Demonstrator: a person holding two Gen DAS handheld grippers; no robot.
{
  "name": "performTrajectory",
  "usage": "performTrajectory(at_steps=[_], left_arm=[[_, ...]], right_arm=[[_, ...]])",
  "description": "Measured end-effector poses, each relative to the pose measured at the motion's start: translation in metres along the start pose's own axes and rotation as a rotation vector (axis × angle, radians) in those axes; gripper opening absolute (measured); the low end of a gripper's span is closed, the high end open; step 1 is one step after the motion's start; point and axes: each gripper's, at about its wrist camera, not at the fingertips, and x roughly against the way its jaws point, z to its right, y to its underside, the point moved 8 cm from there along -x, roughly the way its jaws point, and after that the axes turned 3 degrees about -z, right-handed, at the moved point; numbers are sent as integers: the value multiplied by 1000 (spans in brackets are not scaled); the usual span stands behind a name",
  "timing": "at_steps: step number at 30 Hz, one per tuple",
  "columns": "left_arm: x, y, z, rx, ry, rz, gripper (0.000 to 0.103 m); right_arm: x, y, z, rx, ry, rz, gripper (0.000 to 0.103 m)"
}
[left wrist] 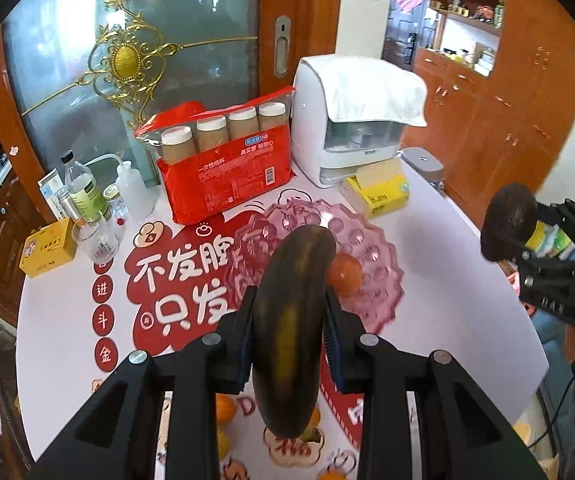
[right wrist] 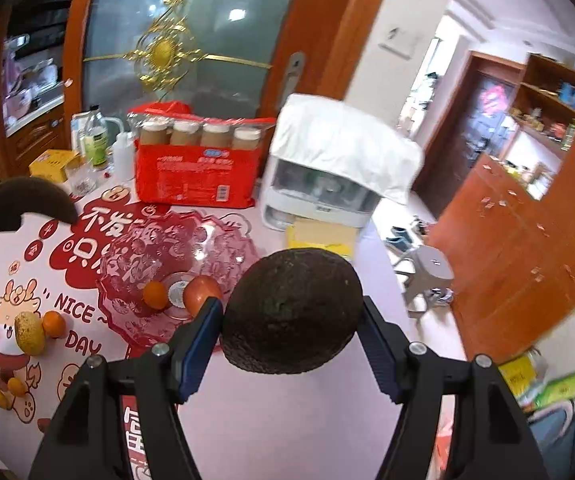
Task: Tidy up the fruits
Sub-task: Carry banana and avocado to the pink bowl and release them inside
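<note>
My left gripper (left wrist: 289, 344) is shut on a blackened banana (left wrist: 291, 320) and holds it above the table, just short of the pink glass dish (left wrist: 371, 248). The banana also shows in the right wrist view (right wrist: 27, 200) at the left edge. My right gripper (right wrist: 291, 344) is shut on a dark avocado (right wrist: 293, 312), held in the air to the right of the dish (right wrist: 223, 252). The avocado shows in the left wrist view (left wrist: 507, 222) too. The dish holds a tomato (right wrist: 201, 294) and a small orange (right wrist: 155, 294).
A spotted pear (right wrist: 29, 332) and small oranges (right wrist: 53, 323) lie on the table's left front. Behind the dish stand a red pack of paper cups (left wrist: 227, 160), a white appliance under a cloth (left wrist: 351, 120), a yellow tissue box (left wrist: 377, 192) and bottles (left wrist: 83, 188).
</note>
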Motion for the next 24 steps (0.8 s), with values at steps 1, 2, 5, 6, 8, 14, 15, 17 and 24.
performTrajectory(at_steps=[1,2,5,6,8,14,15,17,24], left_arm=[[-8,-4,1,3,-10,-3,28],[-19,-10,1,10,-23,-9,28],[-56,-23,-3,43,-70,-36,28],[-69,-26,-6,56,-85,-49,28],[-97,-31,-13,83,-114,-78,28],[-183,-32,-31,132,-180,-163,28],[-196,-28,-32,133,-184,-180,28],[-220,-20,-33,130,-192,-219,28],[-258,2,-24,96,-178,-258,30]], right_arm=[[-10,-4,-1,12,-17,-5,68],[-19,-8,-3,22,-34,-10,68],[-53,-20,-11,38,-100,-25,68],[-65,-24,-14,39,-122,-30,68],[-93,-32,-22,23,-173,-45,68],[-180,-40,-55,-69,-305,-115,68],[-192,-37,-62,-70,-312,-129,68],[-218,-29,-79,-67,-332,-164,68],[-249,-31,-95,-104,-372,-121,68]])
